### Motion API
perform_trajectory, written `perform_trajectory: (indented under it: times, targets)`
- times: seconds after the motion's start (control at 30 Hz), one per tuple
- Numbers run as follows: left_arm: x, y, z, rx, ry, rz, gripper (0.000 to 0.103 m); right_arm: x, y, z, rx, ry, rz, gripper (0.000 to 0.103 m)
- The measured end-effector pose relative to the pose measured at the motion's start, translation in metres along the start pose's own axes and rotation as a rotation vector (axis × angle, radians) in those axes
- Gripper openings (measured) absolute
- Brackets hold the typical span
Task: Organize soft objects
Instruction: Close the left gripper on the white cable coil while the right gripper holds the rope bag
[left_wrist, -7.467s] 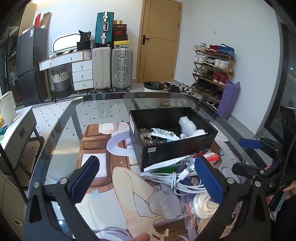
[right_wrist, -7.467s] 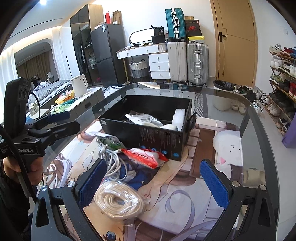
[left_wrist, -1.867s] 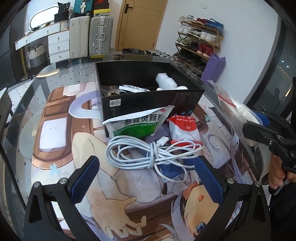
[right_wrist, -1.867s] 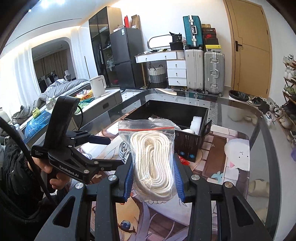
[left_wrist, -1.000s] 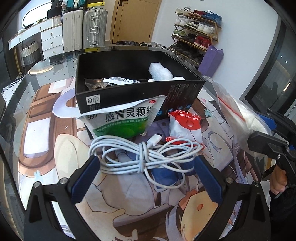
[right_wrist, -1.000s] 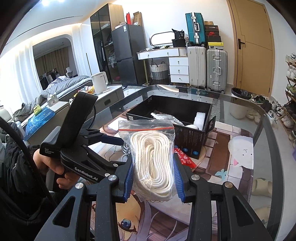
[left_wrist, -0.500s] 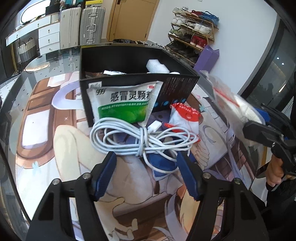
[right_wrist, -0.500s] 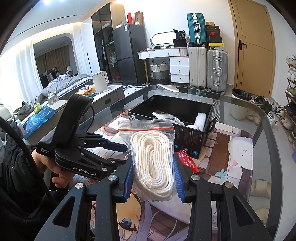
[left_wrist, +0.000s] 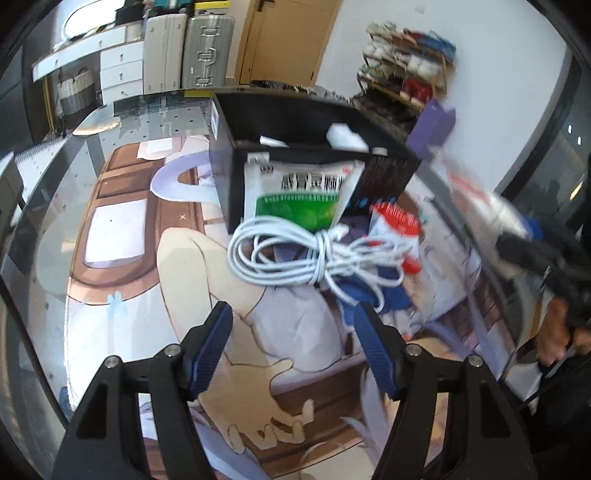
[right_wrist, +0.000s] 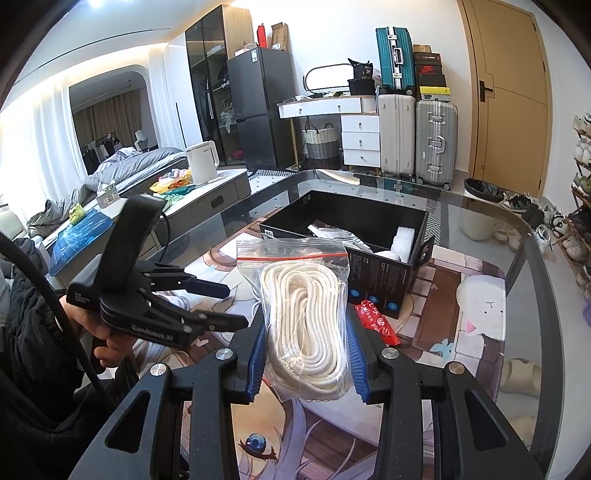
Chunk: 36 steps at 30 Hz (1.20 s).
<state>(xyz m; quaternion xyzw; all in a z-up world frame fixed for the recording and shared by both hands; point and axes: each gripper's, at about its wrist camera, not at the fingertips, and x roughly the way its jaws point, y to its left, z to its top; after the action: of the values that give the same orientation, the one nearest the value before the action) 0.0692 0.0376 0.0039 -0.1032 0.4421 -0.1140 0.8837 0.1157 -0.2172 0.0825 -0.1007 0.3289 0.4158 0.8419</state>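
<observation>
My right gripper (right_wrist: 304, 325) is shut on a clear zip bag of coiled white rope (right_wrist: 303, 317), held upright above the table. On the printed mat just beyond my left gripper (left_wrist: 293, 317) lies a tied bundle of white cable (left_wrist: 295, 258). The left jaws are opening and nothing is between them. Behind the cable a green-and-white pouch (left_wrist: 299, 195) leans on the open black box (left_wrist: 229, 177), with a red-and-white pouch (left_wrist: 395, 225) to its right. The right wrist view shows the left gripper (right_wrist: 232, 304) at left, beside the box (right_wrist: 373, 277).
The box holds white foam (right_wrist: 402, 240) and some packets. The glass table's curved edge (right_wrist: 532, 258) runs along the right. A person's hand (right_wrist: 99, 332) holds the left gripper. Suitcases, a dresser and a shoe rack stand beyond the table.
My left gripper's jaws have come closer together and it has moved across the mat, so the cable now sits centred beyond its tips. The right gripper and its bag have not moved.
</observation>
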Motion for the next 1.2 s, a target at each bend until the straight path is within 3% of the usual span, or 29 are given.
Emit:
perform_trajectory:
  times: [0.1, 0.17, 0.23, 0.4, 0.6, 0.97, 1.07, 1.13, 1.2]
  targets:
    - [-0.004, 0.002, 0.009, -0.046, -0.027, -0.01, 0.082, -0.001, -0.001, 0.0, 0.002, -0.002, -0.003, 0.039]
    - [-0.003, -0.001, 0.018, -0.066, -0.045, 0.009, 0.085, -0.001, -0.002, -0.001, 0.003, -0.003, -0.005, 0.039]
    - [0.003, -0.005, 0.025, -0.083, -0.056, 0.046, 0.095, -0.002, -0.002, -0.001, 0.004, -0.004, -0.007, 0.039]
    - [0.024, -0.01, 0.043, -0.122, -0.057, 0.075, 0.096, -0.005, -0.004, -0.003, 0.009, -0.004, -0.012, 0.039]
    - [0.051, -0.014, 0.042, -0.102, 0.035, 0.152, 0.096, -0.005, -0.004, -0.003, 0.01, -0.003, -0.013, 0.039]
    - [0.037, -0.011, 0.017, -0.004, 0.007, 0.119, 0.095, -0.002, 0.0, -0.003, 0.002, 0.008, -0.005, 0.039]
    - [0.035, -0.011, 0.019, 0.004, -0.015, 0.105, 0.076, -0.003, 0.0, -0.003, 0.0, 0.007, -0.004, 0.039]
    - [0.033, -0.011, 0.02, -0.004, -0.022, 0.061, 0.046, -0.003, 0.0, -0.003, 0.003, 0.006, -0.006, 0.039]
    - [0.032, -0.01, 0.019, -0.026, -0.02, 0.013, 0.034, -0.003, -0.001, -0.002, 0.007, 0.006, -0.007, 0.039]
